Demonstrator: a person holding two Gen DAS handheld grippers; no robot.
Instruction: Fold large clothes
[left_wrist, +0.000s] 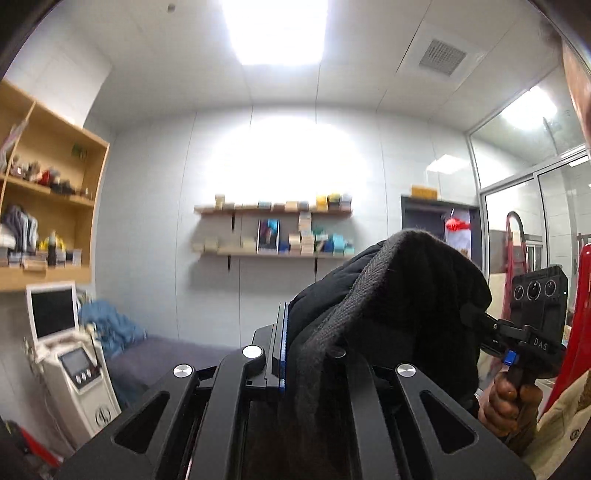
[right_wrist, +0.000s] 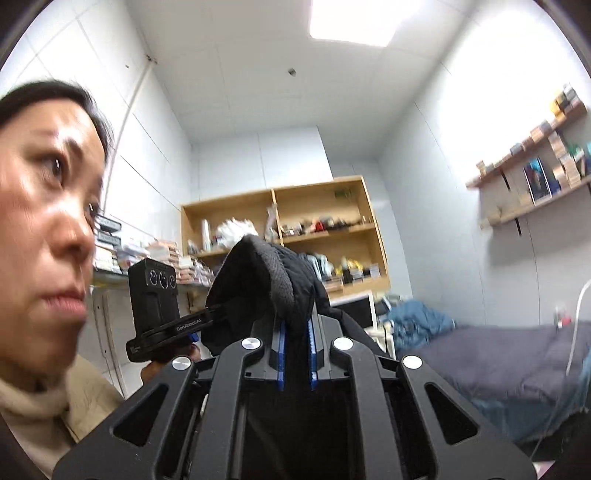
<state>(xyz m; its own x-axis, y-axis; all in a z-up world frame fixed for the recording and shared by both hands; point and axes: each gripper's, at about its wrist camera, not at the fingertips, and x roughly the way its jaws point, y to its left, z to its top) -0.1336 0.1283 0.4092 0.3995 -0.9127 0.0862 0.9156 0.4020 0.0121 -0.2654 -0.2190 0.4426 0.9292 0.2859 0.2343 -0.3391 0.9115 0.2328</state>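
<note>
You get bright, even light from a ceiling panel (left_wrist: 275, 31) overhead, which burns out to pure white and throws a wide glare patch on the far wall (left_wrist: 291, 158). Straight lines bow hard toward the dark rounded corners. The black garment (left_wrist: 399, 295) up close reads as near-featureless shadow, and the nearby face (right_wrist: 44, 184) is soft with slight blur

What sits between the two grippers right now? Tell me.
The black garment spans the gap: the left gripper and right gripper each pinch its ribbed edge. Both wrist views show it.
</note>
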